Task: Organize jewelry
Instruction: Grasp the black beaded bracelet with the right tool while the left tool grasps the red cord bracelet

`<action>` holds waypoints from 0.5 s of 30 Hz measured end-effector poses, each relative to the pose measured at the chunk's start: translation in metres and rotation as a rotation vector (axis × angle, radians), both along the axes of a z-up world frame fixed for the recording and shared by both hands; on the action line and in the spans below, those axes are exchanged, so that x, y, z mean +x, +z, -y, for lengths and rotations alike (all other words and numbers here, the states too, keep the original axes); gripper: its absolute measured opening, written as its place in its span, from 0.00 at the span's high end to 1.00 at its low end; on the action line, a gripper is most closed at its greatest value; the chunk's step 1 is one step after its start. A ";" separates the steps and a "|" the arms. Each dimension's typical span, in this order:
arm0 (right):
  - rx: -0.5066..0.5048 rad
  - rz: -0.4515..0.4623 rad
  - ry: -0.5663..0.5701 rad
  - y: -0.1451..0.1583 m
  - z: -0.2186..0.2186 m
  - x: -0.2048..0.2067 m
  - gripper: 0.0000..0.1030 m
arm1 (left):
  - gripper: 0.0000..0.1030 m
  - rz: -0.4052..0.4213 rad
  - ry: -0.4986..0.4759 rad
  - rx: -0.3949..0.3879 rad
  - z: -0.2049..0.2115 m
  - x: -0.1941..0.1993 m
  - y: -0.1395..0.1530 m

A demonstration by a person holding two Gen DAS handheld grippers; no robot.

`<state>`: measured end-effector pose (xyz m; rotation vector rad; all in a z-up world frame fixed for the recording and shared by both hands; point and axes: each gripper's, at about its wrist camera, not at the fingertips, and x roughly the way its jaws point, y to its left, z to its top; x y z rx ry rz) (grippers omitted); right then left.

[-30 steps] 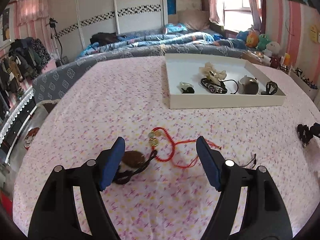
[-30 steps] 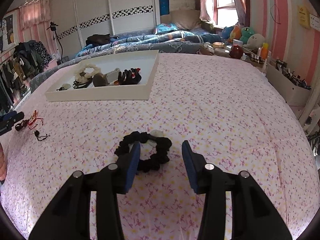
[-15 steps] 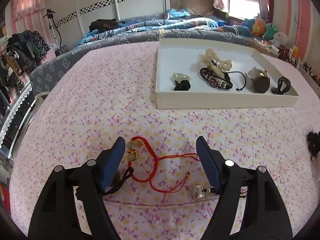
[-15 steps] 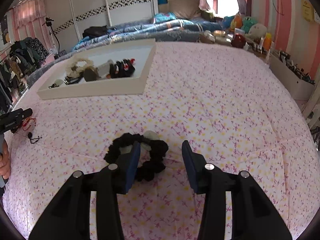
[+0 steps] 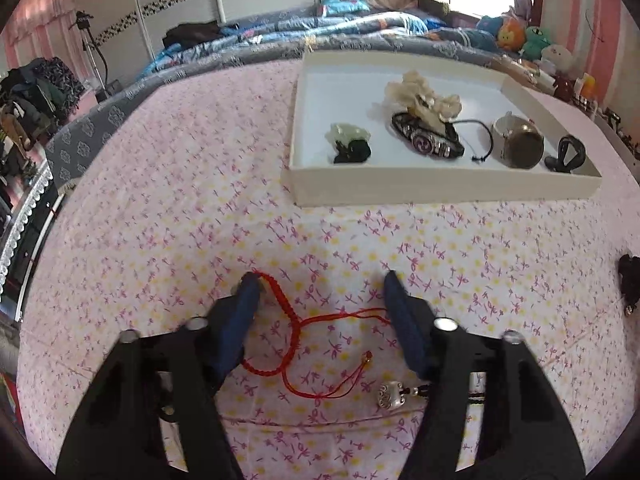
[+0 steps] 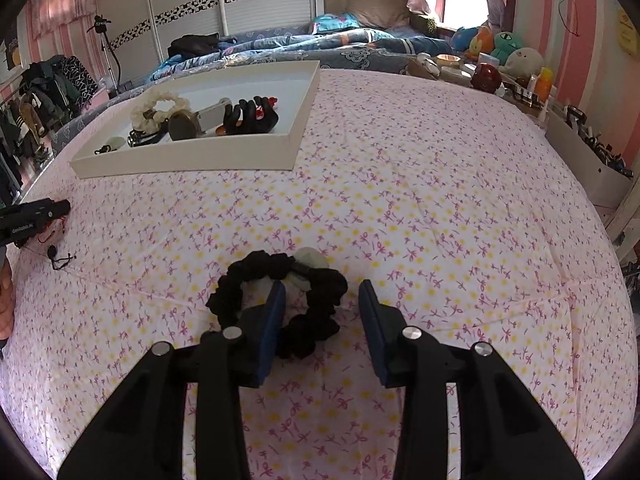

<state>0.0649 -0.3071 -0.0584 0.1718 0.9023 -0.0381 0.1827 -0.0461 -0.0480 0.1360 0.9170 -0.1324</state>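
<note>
While its jaws close, the left gripper (image 5: 320, 292) straddles a red cord bracelet (image 5: 294, 322) lying on the floral bedspread (image 5: 160, 200); the braided loop runs against the left pad, its thin tails reach toward the right pad, and neither pad yet presses it. One silver bead (image 5: 390, 394) on a dark cord sits just below, beside the right finger. On the other side of the bed, the right gripper (image 6: 320, 300) is also closing, its pads apart around the near-right arc of a single black scrunchie (image 6: 280, 296), with one pale stone piece (image 6: 308, 262) resting at the scrunchie's far edge. Farther back stands one white tray (image 5: 400, 192). From the left wrist view it holds five groups: a pale green piece with black cord, a dark bracelet, a cream scrunchie, a round compact and a black clip at the right end. Beyond the tray, rumpled blue bedding (image 5: 320, 28) fills the background.
</note>
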 end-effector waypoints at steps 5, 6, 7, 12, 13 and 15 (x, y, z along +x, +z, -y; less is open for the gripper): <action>0.010 0.005 0.002 0.000 0.001 0.000 0.80 | 0.75 0.014 -0.031 0.003 0.007 -0.003 0.000; 0.011 0.006 0.001 0.000 0.002 -0.001 0.83 | 0.79 0.018 -0.036 0.007 0.008 -0.004 0.000; 0.017 0.007 -0.001 0.000 0.002 -0.001 0.86 | 0.90 0.021 -0.038 0.008 0.009 -0.005 0.000; 0.072 0.024 -0.012 0.000 0.010 -0.002 0.91 | 0.98 0.037 -0.055 -0.032 0.004 -0.009 0.004; 0.083 0.031 -0.015 0.001 0.011 -0.003 0.91 | 0.98 0.051 -0.064 -0.044 0.003 -0.011 0.006; 0.102 0.047 -0.017 0.004 0.012 -0.005 0.91 | 0.98 0.079 -0.100 -0.073 0.001 -0.017 0.014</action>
